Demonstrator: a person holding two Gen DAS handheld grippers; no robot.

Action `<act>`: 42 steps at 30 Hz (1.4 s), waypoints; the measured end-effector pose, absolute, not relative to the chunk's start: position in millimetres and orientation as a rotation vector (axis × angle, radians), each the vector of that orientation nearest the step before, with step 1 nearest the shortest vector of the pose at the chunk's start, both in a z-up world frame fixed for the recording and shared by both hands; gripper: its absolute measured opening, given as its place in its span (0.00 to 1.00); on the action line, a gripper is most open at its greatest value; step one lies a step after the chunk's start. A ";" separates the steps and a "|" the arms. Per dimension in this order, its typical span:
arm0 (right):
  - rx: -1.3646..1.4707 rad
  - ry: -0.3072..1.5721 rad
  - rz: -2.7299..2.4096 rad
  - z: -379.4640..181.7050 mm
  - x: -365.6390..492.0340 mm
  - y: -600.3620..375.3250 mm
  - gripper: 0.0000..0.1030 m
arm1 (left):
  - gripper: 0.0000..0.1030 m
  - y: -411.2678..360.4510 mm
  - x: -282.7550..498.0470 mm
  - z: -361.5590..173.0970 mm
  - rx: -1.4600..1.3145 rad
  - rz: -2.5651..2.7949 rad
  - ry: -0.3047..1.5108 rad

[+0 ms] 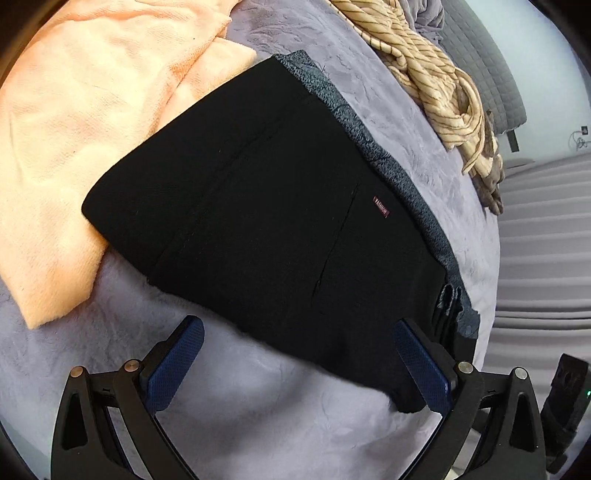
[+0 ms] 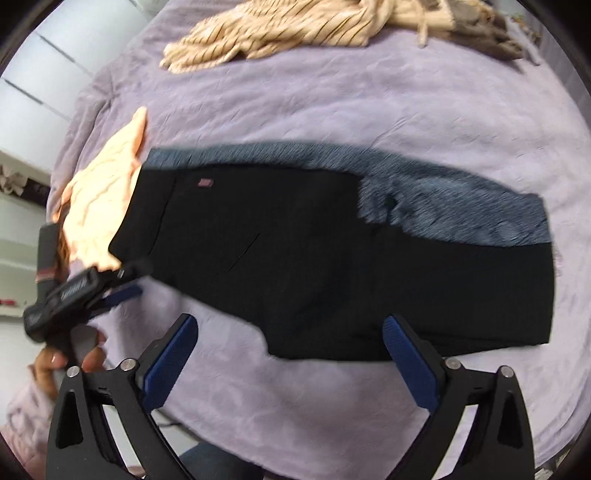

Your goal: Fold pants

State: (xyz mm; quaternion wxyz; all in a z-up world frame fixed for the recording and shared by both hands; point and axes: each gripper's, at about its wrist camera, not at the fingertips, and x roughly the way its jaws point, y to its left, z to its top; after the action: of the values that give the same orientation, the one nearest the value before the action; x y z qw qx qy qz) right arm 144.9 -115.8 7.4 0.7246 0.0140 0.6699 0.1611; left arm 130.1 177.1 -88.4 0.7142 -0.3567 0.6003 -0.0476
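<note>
The black pants [image 1: 258,206] lie folded flat on the lilac bedspread [image 1: 258,413], grey fleece lining showing along the far edge [image 1: 402,177], a small red label [image 1: 381,206] on top. My left gripper [image 1: 299,362] is open, just above the pants' near edge; its right finger [image 1: 424,369] overlaps the black cloth. In the right wrist view the pants [image 2: 332,266] stretch left to right with grey lining [image 2: 461,210] exposed. My right gripper [image 2: 291,358] is open and empty above the near edge. The left gripper [image 2: 85,291] shows at the left.
An orange towel [image 1: 85,129] lies left of the pants, partly under them, also seen in the right wrist view [image 2: 103,210]. A beige striped garment [image 1: 424,74] lies at the far side of the bed [image 2: 280,29]. The bed edge [image 1: 495,258] drops off at the right.
</note>
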 end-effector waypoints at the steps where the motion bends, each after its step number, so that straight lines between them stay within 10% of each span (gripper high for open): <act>1: -0.010 1.489 0.371 5.6 142.9 -108.7 0.87 | 1.00 178.3 133.5 -89.3 -0.808 -0.111 1.311; 13: -0.106 1.520 0.454 5.1 130.1 -83.5 0.87 | 0.98 163.9 157.7 -74.0 -0.709 -0.094 1.232; 16: -0.099 1.530 0.429 5.6 138.9 -88.3 0.87 | 0.50 170.5 165.0 -100.0 -0.668 0.076 1.352; 19: -0.102 1.533 0.395 12.5 157.1 -92.2 0.85 | 0.38 163.9 164.0 -84.0 -0.596 0.100 1.293; 27: -0.028 1.601 0.583 51.3 245.8 -40.0 0.78 | 0.38 54.3 145.3 -55.1 0.295 0.085 1.086; 41: -0.510 1.852 0.825 -15.8 260.1 182.3 0.78 | 0.38 46.3 139.1 -50.6 0.355 0.053 1.039; 42: -0.533 1.851 0.808 -21.1 259.5 181.8 0.59 | 0.38 46.0 139.2 -49.6 0.352 0.048 1.049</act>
State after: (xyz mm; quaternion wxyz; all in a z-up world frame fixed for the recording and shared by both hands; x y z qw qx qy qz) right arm 259.5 181.8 -21.1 0.5025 -0.2205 0.7661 0.3345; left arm 139.2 46.0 -49.6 0.8506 0.1670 0.4981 0.0228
